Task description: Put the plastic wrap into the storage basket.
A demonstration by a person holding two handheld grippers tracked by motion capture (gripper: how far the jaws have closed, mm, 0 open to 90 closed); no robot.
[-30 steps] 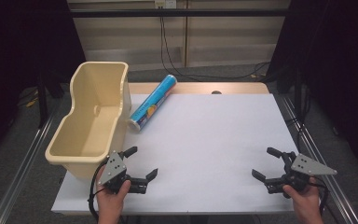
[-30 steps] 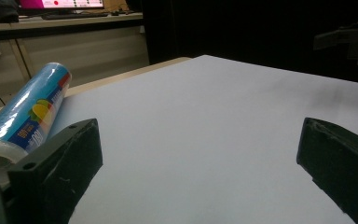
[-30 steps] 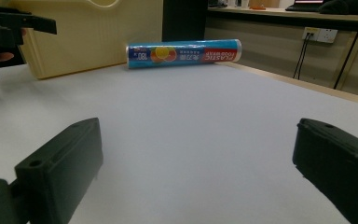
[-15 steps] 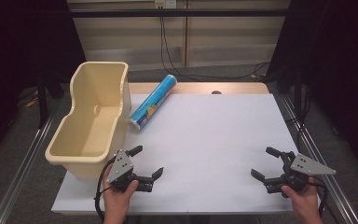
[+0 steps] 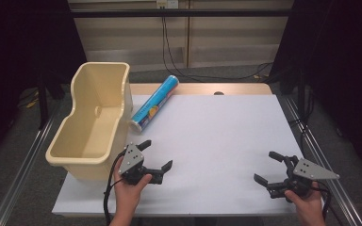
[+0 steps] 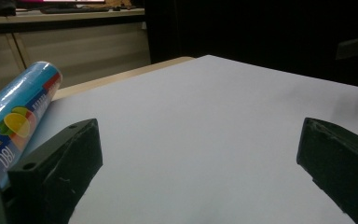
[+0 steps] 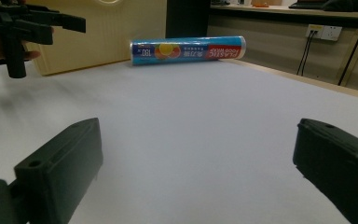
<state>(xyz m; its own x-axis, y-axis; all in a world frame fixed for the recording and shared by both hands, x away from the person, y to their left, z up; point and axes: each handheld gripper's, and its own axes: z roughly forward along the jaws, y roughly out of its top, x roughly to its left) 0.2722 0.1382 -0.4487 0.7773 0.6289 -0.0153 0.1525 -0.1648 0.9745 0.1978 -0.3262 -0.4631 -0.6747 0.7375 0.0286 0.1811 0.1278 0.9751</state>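
A blue roll of plastic wrap (image 5: 154,103) lies on the white table top (image 5: 217,136), beside the cream plastic bin (image 5: 94,122) at the left. My left gripper (image 5: 156,155) hovers open just below the roll's near end, next to the bin's front corner, nothing between its jaws. In the left gripper view the roll (image 6: 14,116) lies at the far left, past the left jaw. My right gripper (image 5: 267,166) is open near the front right edge, empty. The right gripper view shows the roll (image 7: 189,49) far ahead, the bin (image 7: 116,28) behind it and the left gripper (image 7: 23,23) at upper left.
A wooden strip (image 5: 202,88) runs along the table's far edge, with cables and a wall panel behind. Metal rails (image 5: 23,165) flank both sides of the table. Dark curtains stand at left and right.
My left gripper has moved right and a little forward, away from the bin's front corner toward the roll. The right gripper has barely shifted.
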